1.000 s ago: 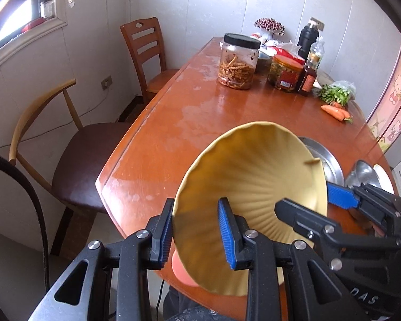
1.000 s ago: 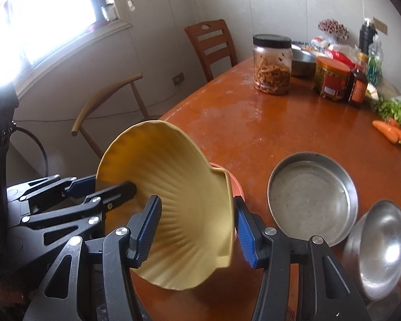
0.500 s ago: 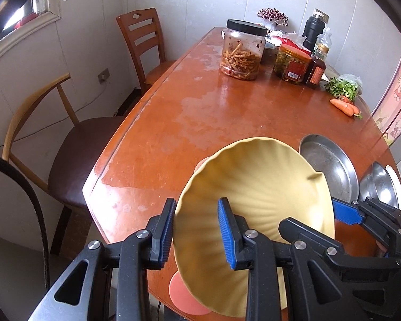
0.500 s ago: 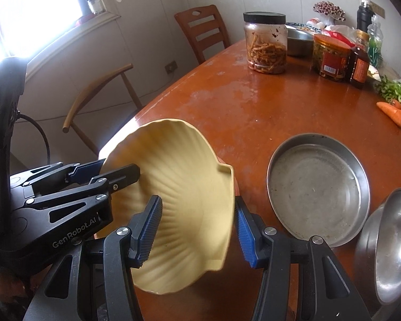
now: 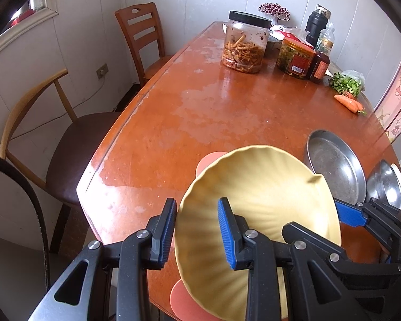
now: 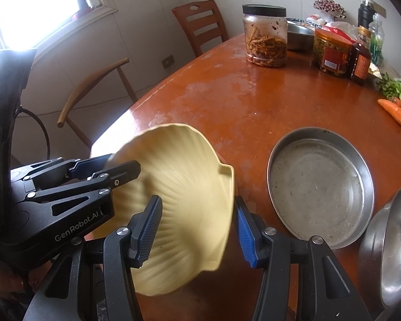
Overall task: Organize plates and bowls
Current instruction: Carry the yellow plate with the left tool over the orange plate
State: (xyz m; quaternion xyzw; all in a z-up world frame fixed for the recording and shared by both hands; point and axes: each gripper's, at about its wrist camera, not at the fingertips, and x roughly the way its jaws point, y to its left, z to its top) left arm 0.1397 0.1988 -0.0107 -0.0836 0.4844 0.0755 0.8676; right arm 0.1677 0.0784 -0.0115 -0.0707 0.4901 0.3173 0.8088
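Observation:
A yellow shell-shaped plate (image 5: 256, 198) (image 6: 179, 187) hangs tilted over the table's near edge, held from both sides. My left gripper (image 5: 197, 235) (image 6: 123, 161) is shut on its left rim, one blue pad inside the dish and one outside. On the opposite rim, by the plate's hinge end, my right gripper (image 6: 196, 231) (image 5: 311, 218) is shut too. A pink plate (image 5: 209, 159) lies on the table just under the yellow one, peeking out beyond its far rim and below its near rim. A round steel pan (image 6: 320, 187) (image 5: 334, 165) and a steel bowl (image 6: 395, 240) (image 5: 385, 182) lie to the right.
Jars (image 5: 244, 45), bottles (image 5: 318, 64), greens and carrots (image 5: 349, 103) crowd the far end of the orange-brown table (image 5: 200, 112). Two chairs (image 5: 144, 37) stand along its left side. A black cable (image 5: 37, 214) hangs at the left.
Both grippers have sunk a little with the yellow plate toward the table. The pink plate now shows past the yellow plate's far rim. Neither grip has changed.

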